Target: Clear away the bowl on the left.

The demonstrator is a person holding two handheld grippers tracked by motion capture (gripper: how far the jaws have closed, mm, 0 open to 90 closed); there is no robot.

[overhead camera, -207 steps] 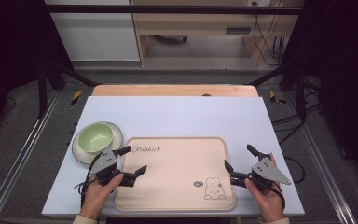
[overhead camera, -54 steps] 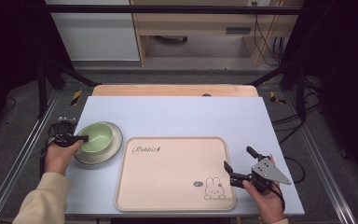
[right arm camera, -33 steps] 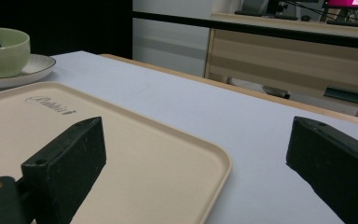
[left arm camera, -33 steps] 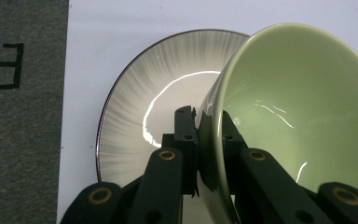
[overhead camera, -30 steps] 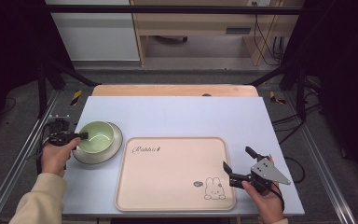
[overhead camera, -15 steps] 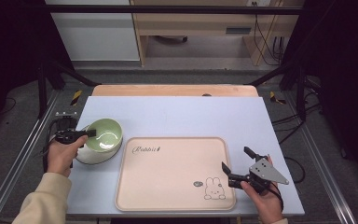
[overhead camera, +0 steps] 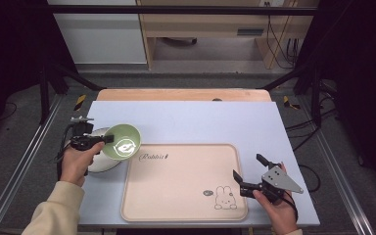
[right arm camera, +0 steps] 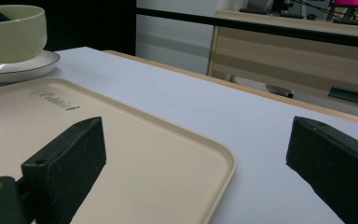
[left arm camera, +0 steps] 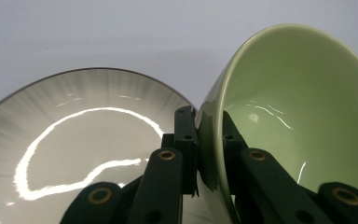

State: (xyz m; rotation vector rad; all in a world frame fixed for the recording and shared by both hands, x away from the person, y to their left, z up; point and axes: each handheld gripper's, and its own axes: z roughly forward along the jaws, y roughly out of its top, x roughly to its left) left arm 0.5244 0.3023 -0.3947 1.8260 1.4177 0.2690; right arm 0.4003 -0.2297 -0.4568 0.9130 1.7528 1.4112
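Pale blue tabletop (overhead camera: pixel 200 120) is carrying a beige tray (overhead camera: pixel 183 183) toward which the left gripper (overhead camera: pixel 106 139), clamping the green bowl (overhead camera: pixel 122 142) by its rim, is tilting it off the plate (left arm camera: pixel 74 135), probably for transfer, while the right gripper (overhead camera: pixel 248 177) is waiting spread wide, grasping nothing, at the tray's edge.

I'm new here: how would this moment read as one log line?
left gripper: shut on bowl rim, tilted over plate | right gripper: open by tray

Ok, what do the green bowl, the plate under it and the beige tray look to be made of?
The pale green bowl, gripped at its rim by the left gripper, looks like glazed ceramic: sharp highlights and a smooth, thick rim. The grey-white plate with a dark rim also seems glazed ceramic, mirroring the lights. The beige rabbit-print tray looks like matte plastic or melamine: a dull surface with moulded rounded corners.
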